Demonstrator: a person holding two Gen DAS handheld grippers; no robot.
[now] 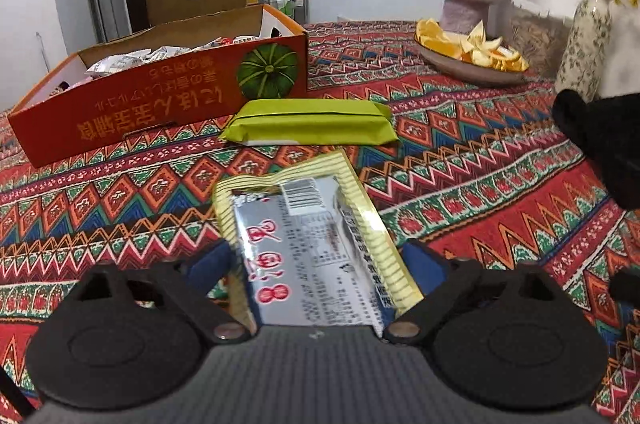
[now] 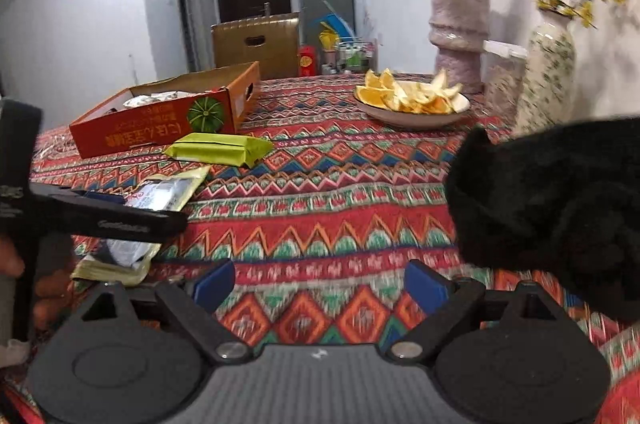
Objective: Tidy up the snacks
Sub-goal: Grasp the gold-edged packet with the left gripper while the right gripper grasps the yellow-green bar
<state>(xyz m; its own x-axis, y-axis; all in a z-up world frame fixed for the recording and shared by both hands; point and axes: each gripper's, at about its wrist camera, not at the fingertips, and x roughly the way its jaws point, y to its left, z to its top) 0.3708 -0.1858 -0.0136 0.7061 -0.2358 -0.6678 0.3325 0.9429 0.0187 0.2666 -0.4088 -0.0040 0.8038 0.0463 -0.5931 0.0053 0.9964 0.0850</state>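
My left fingers (image 1: pixel 320 260) pinch the silver packet (image 1: pixel 308 244), its long axis pointing ahead toward the box (image 1: pixel 160 103), up and left past the green pack (image 1: pixel 312 121); my right fingers (image 2: pixel 320 284) gape empty, farther off.

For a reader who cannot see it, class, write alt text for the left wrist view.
The left gripper is shut on a silver and yellow snack packet above a red patterned tablecloth. Beyond it lies a green snack packet, beside an open orange cardboard box with wrapped snacks inside; a plate of orange wedges sits near two vases.
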